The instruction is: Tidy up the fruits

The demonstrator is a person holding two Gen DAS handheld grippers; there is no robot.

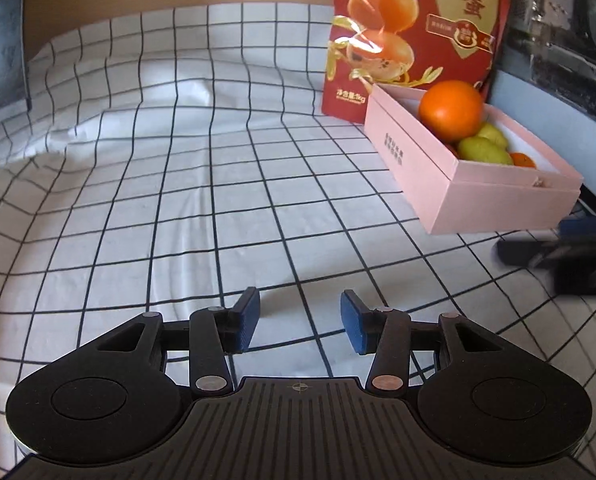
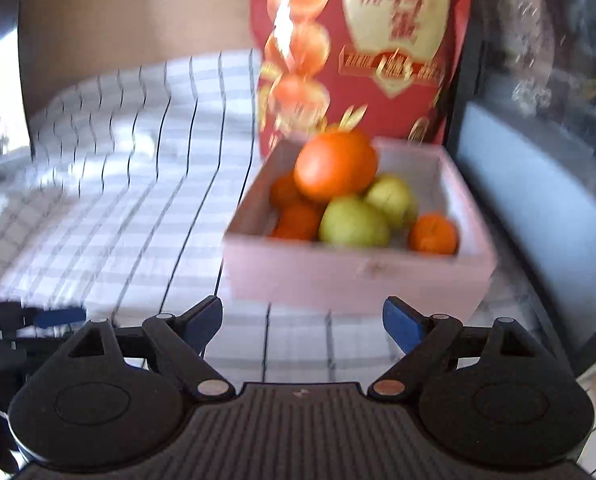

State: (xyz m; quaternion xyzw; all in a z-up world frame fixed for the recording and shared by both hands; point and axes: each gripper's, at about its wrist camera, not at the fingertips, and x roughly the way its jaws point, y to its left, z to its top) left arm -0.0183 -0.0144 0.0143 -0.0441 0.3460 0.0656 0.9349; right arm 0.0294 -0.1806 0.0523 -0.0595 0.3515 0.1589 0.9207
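**Both grippers empty beside a filled fruit box**

Left gripper [image 1: 300,322] hangs low over a white tablecloth [image 1: 178,184] with a black grid, its blue-padded jaws spread apart with nothing between them. Right gripper [image 2: 303,326] faces a pink box [image 2: 354,272] from just in front of its near wall, jaws spread wide and also empty; this view is smeared by motion blur.

The pink box sits at the right side of the cloth, open at the top. Inside it are a large orange [image 2: 336,166] resting on top of the pile, two green pear-like fruits [image 2: 354,222] below and beside it, and several small mandarins [image 2: 434,234], one in the near right corner and others at the left under the large orange. A tall red package [image 1: 414,28] printed with orange halves stands upright right behind the box.

No loose fruit shows on the visible cloth in either view. Judging from that, the gathering appears done or very nearly done, with all visible fruit already in the box. Whether any fruit lies outside the frames cannot be told.
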